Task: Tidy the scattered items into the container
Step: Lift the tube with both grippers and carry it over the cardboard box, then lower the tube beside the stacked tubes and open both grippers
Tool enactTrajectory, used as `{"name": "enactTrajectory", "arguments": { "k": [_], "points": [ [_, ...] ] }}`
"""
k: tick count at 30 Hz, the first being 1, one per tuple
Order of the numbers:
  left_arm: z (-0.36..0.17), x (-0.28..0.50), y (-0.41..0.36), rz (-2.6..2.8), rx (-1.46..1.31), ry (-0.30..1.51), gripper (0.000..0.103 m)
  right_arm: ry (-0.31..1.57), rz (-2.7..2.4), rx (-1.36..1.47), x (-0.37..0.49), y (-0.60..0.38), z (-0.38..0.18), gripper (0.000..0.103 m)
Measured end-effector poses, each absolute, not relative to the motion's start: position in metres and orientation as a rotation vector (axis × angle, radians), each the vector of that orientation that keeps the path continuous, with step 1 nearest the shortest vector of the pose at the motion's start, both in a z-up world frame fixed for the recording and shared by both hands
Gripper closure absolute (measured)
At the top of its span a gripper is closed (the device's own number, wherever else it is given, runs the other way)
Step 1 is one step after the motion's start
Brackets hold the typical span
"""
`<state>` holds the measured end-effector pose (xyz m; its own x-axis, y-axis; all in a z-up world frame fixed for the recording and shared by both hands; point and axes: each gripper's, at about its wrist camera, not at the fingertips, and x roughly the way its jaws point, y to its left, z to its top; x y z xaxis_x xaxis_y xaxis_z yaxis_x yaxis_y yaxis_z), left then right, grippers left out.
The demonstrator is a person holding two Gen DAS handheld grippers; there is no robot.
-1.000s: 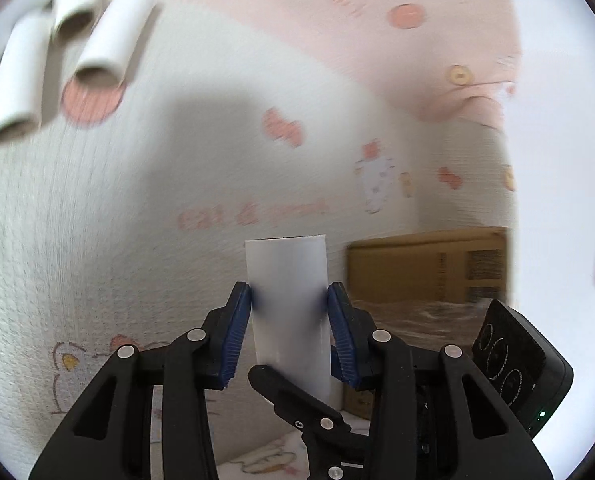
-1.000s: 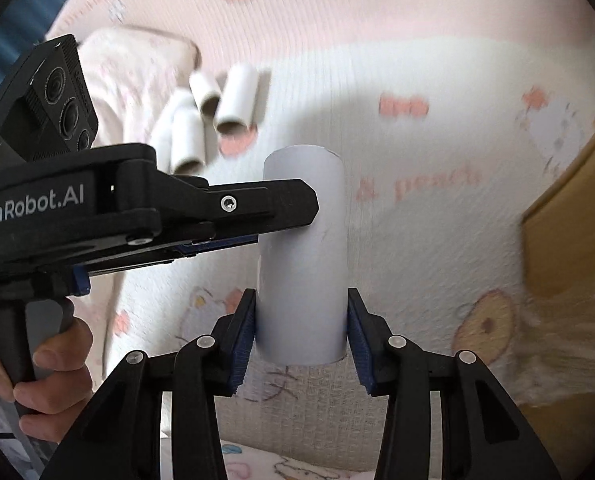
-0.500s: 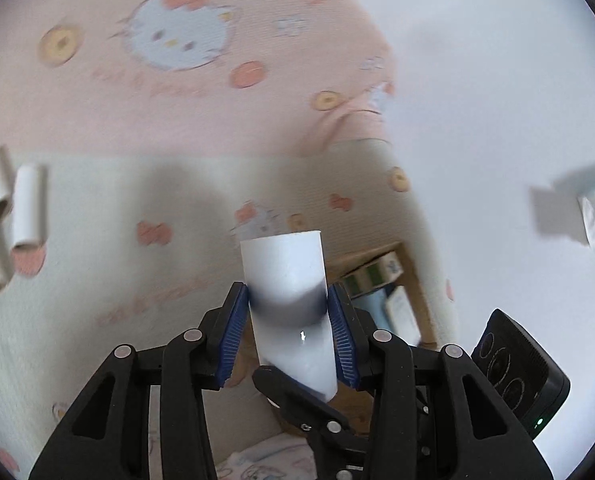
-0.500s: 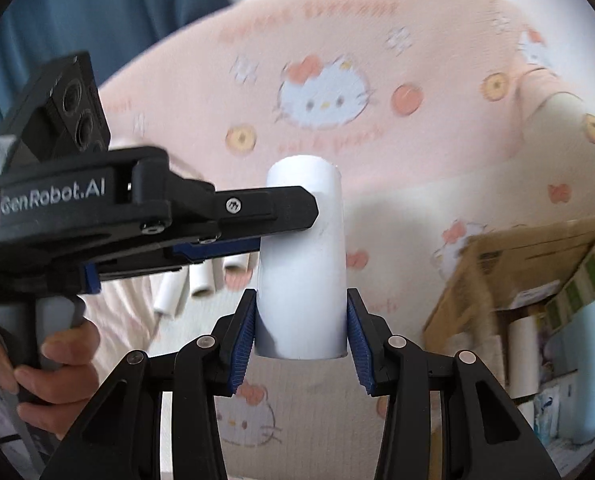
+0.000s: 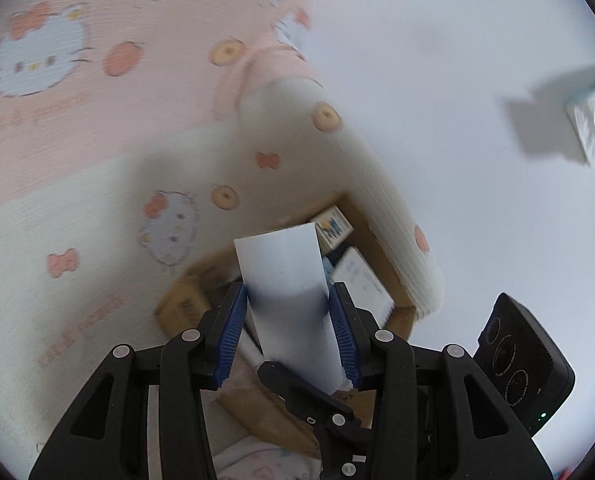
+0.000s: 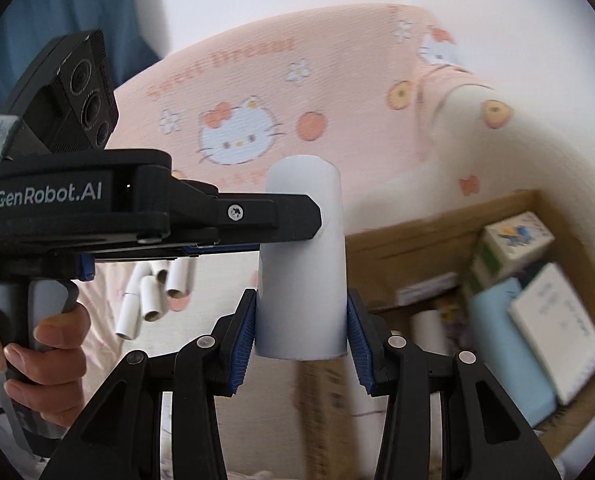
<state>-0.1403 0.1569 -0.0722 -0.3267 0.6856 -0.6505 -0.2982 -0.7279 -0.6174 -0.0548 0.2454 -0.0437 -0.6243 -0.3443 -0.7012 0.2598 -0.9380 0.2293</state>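
Both grippers hold one white cardboard tube (image 6: 301, 264). My right gripper (image 6: 300, 334) is shut on its lower end. My left gripper (image 5: 288, 330) is shut on the same tube (image 5: 285, 280) higher up, and its finger (image 6: 233, 216) crosses the right wrist view from the left. The tube hangs in the air near the open cardboard box (image 6: 437, 216); the box (image 5: 185, 304) lies behind and below the tube in the left wrist view. Several more white tubes (image 6: 153, 296) lie on the bed at the left.
The box holds a small carton (image 6: 513, 240), a white booklet (image 6: 557, 328), a light blue pack (image 6: 505, 352) and a white tube (image 6: 425, 328). A Hello Kitty blanket (image 6: 317, 104) covers the bed. A white wall (image 5: 477, 80) stands beyond the bed.
Both grippers have carried the tube up and away from the scattered tubes toward the cardboard box. The box's inside has come into view in both cameras.
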Motion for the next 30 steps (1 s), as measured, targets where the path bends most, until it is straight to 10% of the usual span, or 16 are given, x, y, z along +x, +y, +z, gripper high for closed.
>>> {"name": "enactTrajectory", "arguments": {
  "k": [30],
  "points": [
    [-0.175,-0.188,0.271,1.932,-1.768,-0.479,0.056,-0.237,-2.614,1.553,-0.046,0.37,-0.073,0.058]
  ]
}}
